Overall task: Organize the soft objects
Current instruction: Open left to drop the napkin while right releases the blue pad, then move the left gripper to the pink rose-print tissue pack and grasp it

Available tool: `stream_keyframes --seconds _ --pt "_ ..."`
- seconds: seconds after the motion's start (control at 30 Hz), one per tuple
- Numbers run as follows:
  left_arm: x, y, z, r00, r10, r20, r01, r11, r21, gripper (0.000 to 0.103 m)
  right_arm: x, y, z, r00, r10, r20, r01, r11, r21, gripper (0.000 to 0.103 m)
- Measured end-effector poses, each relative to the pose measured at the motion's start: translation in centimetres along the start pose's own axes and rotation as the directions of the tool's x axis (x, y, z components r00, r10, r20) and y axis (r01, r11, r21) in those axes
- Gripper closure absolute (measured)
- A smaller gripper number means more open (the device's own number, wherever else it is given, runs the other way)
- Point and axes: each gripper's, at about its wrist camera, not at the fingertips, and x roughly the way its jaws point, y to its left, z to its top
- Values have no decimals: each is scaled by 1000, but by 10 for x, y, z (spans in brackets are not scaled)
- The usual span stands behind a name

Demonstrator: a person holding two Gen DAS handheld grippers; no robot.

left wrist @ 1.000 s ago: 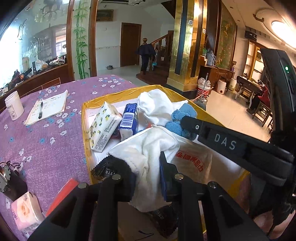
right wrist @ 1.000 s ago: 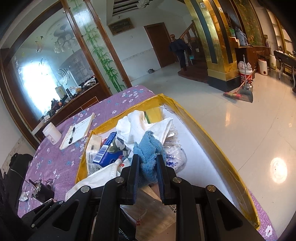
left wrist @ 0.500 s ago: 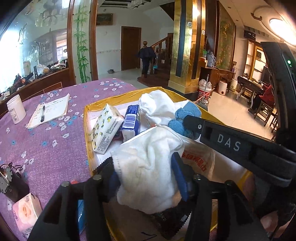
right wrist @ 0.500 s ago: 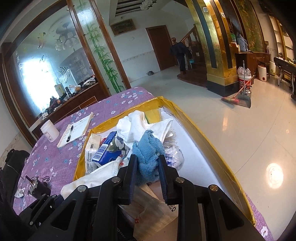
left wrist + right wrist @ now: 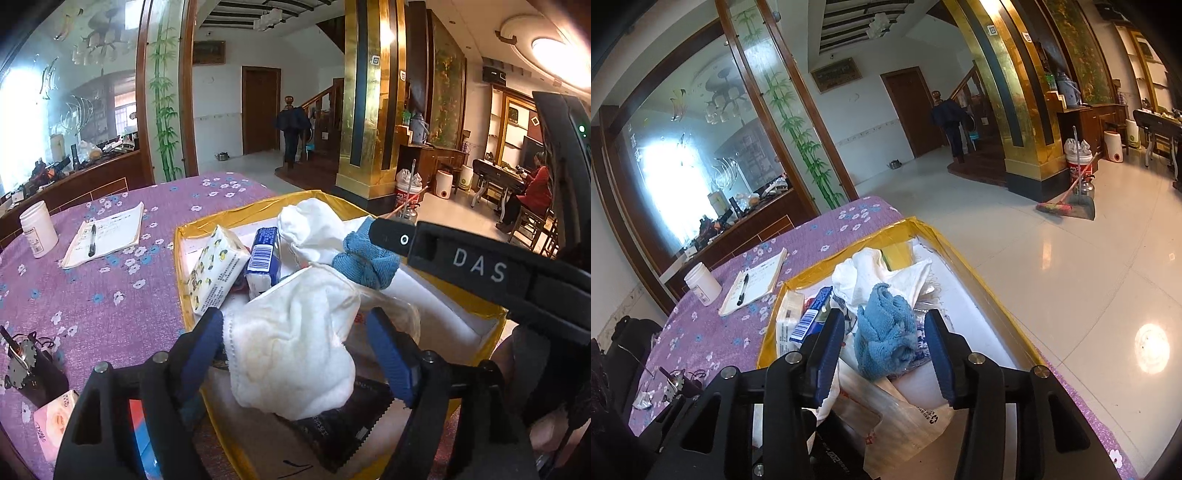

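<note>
1. White cloth (image 5: pixel 295 339) sits bunched between the left gripper (image 5: pixel 295 332) pads, and there's daylight on the right side now. The left pad looks just at its edge, the jaws stand apart, and the cloth rests on the pile in the yellow-rimmed box (image 5: pixel 181 258).
2. Over on the other side, the blue towel (image 5: pixel 882 332) lies between the right gripper (image 5: pixel 884 328) pads with gaps either side. Those jaws are apart too, and the towel lies on the clutter in the box.
3. Room to move: the box rim runs close on the left, with tissue packs (image 5: pixel 218 273) standing just beyond the white cloth. The purple tablecloth (image 5: pixel 103 295) is open further left, with a notebook (image 5: pixel 107 232) and a white jar (image 5: pixel 37 229) well apart from the box.
4. Against a second ago, both jaws have just been opening. Each was pinched tight on its cloth then, and both bundles have puffed out.
</note>
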Motion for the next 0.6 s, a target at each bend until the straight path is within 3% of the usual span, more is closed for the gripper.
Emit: stream_keyframes --seconds 0.1,0.27,0.4,0.6 --pt "-2 -2 1 1000 5 -1 -5 1000 4 18 -4 0 2 1000 4 19 -4 1000 3 38" --pt "-6 -4 3 1000 -2 -17 1 1000 -7 15 -11 -2 3 999 9 51 -10 1000 13 35" --pt "-11 -5 5 999 23 -29 -23 1000 3 6 -16 -4 4 997 9 79 -12 1000 27 23" --pt "-19 -7 5 998 37 -44 -36 999 27 5 -25 -9 5 991 10 135 -17 999 50 11"
